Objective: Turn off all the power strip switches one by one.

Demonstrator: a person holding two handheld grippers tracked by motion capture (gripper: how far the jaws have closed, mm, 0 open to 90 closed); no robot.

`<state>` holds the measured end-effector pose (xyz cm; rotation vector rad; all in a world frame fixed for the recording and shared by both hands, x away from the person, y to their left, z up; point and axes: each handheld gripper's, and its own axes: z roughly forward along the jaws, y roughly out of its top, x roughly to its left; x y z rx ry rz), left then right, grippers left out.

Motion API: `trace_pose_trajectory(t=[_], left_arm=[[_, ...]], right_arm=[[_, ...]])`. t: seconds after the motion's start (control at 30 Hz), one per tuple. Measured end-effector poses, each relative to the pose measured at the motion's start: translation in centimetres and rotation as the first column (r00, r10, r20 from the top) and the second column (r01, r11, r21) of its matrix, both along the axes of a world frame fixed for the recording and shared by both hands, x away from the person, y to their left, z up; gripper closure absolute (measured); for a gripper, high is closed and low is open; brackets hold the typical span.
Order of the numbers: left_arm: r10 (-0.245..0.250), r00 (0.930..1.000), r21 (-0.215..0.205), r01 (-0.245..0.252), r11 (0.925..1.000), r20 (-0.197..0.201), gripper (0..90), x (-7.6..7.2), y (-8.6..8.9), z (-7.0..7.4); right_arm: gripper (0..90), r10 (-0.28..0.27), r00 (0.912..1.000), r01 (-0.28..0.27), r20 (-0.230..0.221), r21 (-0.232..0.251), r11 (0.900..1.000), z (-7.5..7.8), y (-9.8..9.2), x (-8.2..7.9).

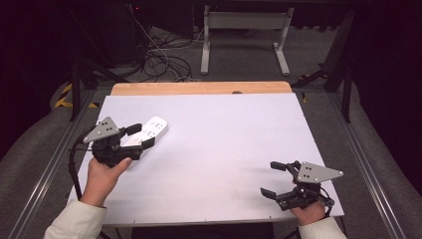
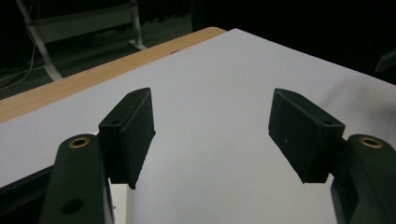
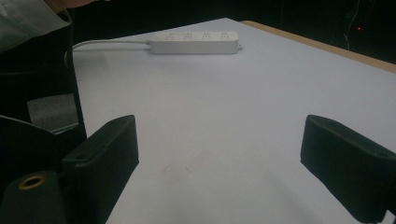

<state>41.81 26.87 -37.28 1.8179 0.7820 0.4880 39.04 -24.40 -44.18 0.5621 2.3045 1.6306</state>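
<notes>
Two grippers, left gripper (image 1: 140, 136) and right gripper (image 1: 271, 178) fingers released, white power strip (image 1: 148, 133), no readable writing.

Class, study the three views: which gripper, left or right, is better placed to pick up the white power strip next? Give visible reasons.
Left. The left gripper is open right over the power strip, while the right gripper, also open, sits at the table's opposite near corner.

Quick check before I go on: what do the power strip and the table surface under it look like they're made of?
Power strip: looks like hard white plastic with a smooth, slightly glossy moulded shell, rounded ends and socket holes on top. Table surface: a flat, matte white sheet, perhaps laminate or painted board; it gives no sharp reflections. A light wooden edge with a visible grain tone runs along its far side.
</notes>
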Motion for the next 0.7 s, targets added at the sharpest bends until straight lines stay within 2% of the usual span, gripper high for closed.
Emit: trace_pose_trajectory(t=[0.07,0.2,0.3,0.5,0.57,0.67,0.7], left_arm=[[-0.015,0.9997,-0.008,0.016,0.9998,0.020,30.3,-0.8,-0.1,-0.4],[-0.039,0.9975,0.039,0.037,0.9985,0.058,27.3,-2.0,-0.5,-1.5],[-0.058,0.9960,0.038,0.055,0.9978,0.068,25.1,-2.9,-0.6,-2.4],[-0.081,0.9894,0.046,0.076,0.9960,0.120,23.0,-4.5,-0.7,-4.7],[-0.074,0.9873,0.040,0.069,0.9968,0.141,23.1,-5.0,-0.6,-5.7],[-0.059,0.9892,0.047,0.054,0.9975,0.134,23.4,-5.5,-0.2,-7.3],[-0.055,0.9915,0.046,0.050,0.9977,0.118,23.4,-5.7,-0.2,-7.8]], right_arm=[[12.0,-0.002,1.0000,0.002,0.000,-0.001,1.000,0.0,0.0,0.0],[12.0,-0.003,1.0000,0.003,-0.001,-0.002,1.000,0.0,0.1,0.0],[12.0,-0.005,1.0000,0.005,0.001,-0.004,1.000,0.0,0.1,0.0],[12.0,-0.009,1.0000,0.009,-0.001,-0.005,1.000,0.0,0.0,0.0],[12.0,-0.009,1.0000,0.009,0.000,-0.005,1.000,0.0,0.0,-0.1],[12.0,-0.010,0.9999,0.010,0.000,-0.008,1.000,0.0,0.0,-0.1],[12.0,-0.011,0.9999,0.011,-0.004,-0.008,1.000,0.0,0.0,-0.1]])
